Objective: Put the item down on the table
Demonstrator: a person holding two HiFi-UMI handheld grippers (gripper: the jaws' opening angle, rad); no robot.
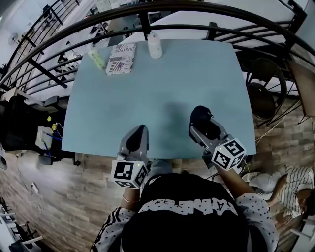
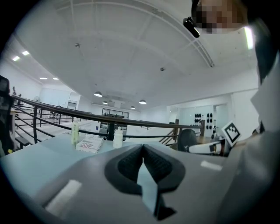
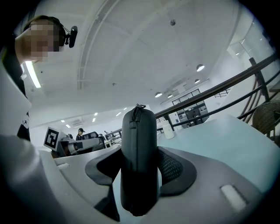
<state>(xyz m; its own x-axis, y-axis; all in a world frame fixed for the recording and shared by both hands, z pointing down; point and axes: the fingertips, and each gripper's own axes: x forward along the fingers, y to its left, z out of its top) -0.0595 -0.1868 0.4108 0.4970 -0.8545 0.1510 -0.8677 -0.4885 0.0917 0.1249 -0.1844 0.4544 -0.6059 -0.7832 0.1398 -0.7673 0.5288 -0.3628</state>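
A dark zippered case (image 3: 138, 162) stands upright between the jaws of my right gripper (image 3: 139, 168), which is shut on it. In the head view the case (image 1: 201, 117) and right gripper (image 1: 204, 124) hover over the near right part of the light blue table (image 1: 162, 93). Whether the case touches the tabletop cannot be told. My left gripper (image 1: 136, 140) sits over the table's near edge, left of the right one. Its jaws (image 2: 143, 151) are shut, pads meeting at the tips, with nothing between them.
At the table's far edge stand a green bottle (image 1: 96, 58), a printed packet (image 1: 121, 59) and a white bottle (image 1: 154, 45). A black railing (image 1: 147, 10) curves behind the table. A dark chair (image 1: 263, 88) stands at the right, and a person in stripes (image 1: 275, 182) sits lower right.
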